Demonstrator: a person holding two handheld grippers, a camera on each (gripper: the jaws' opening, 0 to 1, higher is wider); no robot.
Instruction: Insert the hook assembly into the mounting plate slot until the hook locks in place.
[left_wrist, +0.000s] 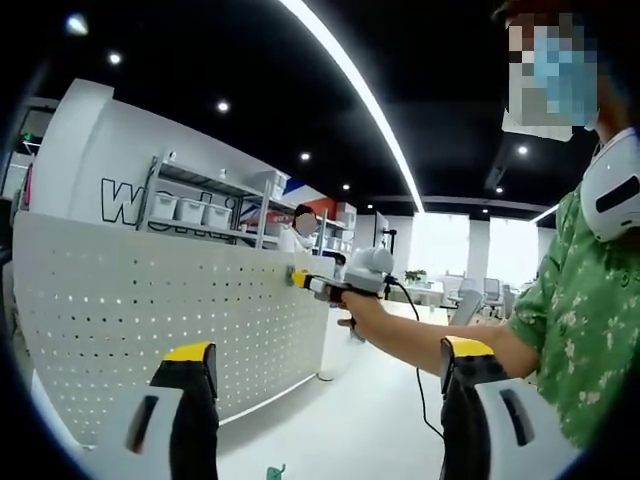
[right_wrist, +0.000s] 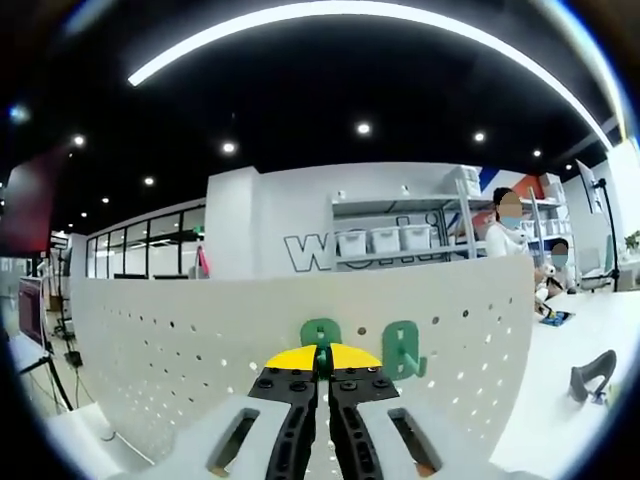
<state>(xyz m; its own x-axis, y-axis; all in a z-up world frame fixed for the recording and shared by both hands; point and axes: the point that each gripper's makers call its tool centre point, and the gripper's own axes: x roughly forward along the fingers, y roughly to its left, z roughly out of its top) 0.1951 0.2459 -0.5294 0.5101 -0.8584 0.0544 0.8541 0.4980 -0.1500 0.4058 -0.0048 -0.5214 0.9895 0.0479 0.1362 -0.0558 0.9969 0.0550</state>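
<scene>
In the right gripper view we saw the right tool (right_wrist: 322, 368) with its jaws nearly closed, pinching a green hook (right_wrist: 321, 338) by its lower part, pressed up against the white pegboard (right_wrist: 180, 340). A second green hook (right_wrist: 402, 350) already hung on the board just beside it, at about three o'clock from the held one. We judged the hook a light, stiff plastic piece, small and rather smooth, so a firm pinch low on its body seemed the right hold, leaving its back free to meet the holes. It looked unlikely to bend, though a thin tab could snap if forced in at an angle.

In the left gripper view the left tool (left_wrist: 330, 365) stood with jaws wide apart and held nothing. Past it, at about twelve o'clock, we saw the right tool (left_wrist: 322, 286) in the person's hand (left_wrist: 352, 298), its yellow tip touching the pegboard (left_wrist: 150, 320) near the top edge. On the floor at about six o'clock lay a small green piece (left_wrist: 274, 470), too small for us to tell what it was.

The board's top edge ran close above the working spot, and its end lay just toward three o'clock in the left gripper view. Open floor stretched in front of the board, so we judged there was ample room to draw back, while the neighbouring hook left little room sideways
</scene>
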